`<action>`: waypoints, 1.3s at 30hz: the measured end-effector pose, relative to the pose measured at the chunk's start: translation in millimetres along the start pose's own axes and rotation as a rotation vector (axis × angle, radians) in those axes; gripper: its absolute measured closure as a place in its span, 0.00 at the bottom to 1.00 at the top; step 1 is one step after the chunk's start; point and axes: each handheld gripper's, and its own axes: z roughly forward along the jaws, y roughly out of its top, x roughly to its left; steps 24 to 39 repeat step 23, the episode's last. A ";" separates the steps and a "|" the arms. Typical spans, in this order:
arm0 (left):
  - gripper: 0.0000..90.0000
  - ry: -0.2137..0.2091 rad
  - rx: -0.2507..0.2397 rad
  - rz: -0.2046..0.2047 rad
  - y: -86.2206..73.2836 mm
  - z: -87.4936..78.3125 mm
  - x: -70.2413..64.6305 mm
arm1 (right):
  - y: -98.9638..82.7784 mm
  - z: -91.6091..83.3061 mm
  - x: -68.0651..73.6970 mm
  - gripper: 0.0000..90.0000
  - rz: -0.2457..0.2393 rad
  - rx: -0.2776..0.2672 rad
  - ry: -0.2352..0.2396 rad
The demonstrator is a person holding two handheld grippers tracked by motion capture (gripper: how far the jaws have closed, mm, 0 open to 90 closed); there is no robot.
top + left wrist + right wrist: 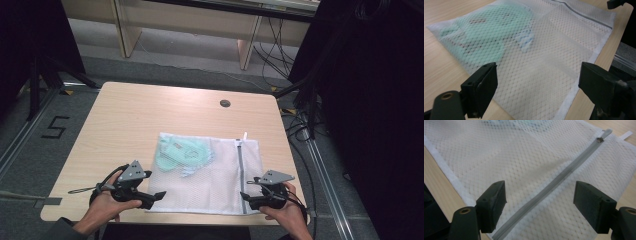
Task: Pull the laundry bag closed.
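Table: pale wood-grain top, rectangular with rounded corners, a small dark round cap set near its far edge.

Mesh bag: white, flat, roughly square, woven in a fine diamond net with a plain white hem; lies on the near half of the table, its near hem close to the table's near edge. A grey zipper runs straight across it toward the right side, the metal pull at the far end beside a small white tab.

Garment: mint-green soft cloth, crumpled, inside the bag at its far left corner, seen through the net.

Left gripper: black, grey three-cornered plate on top, held in the left hand at the bag's near left corner; jaws spread wide, gripping nothing, mesh between them.

Right gripper: same build, held in the right hand at the bag's near right edge; jaws spread wide and unclenched, straddling the zipper's near end.
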 end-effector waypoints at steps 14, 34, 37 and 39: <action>0.17 0.004 0.017 -0.013 -3.2 -3.9 -0.5 | -10.8 -8.7 3.3 0.30 -0.009 -0.001 -0.025; 0.17 0.019 0.000 -0.026 -4.1 -3.2 7.6 | -11.0 -10.2 0.7 0.29 0.011 0.002 -0.035; 0.17 0.019 0.000 -0.026 -4.1 -3.2 7.6 | -11.0 -10.2 0.7 0.29 0.011 0.002 -0.035; 0.17 0.019 0.000 -0.026 -4.1 -3.2 7.6 | -11.0 -10.2 0.7 0.29 0.011 0.002 -0.035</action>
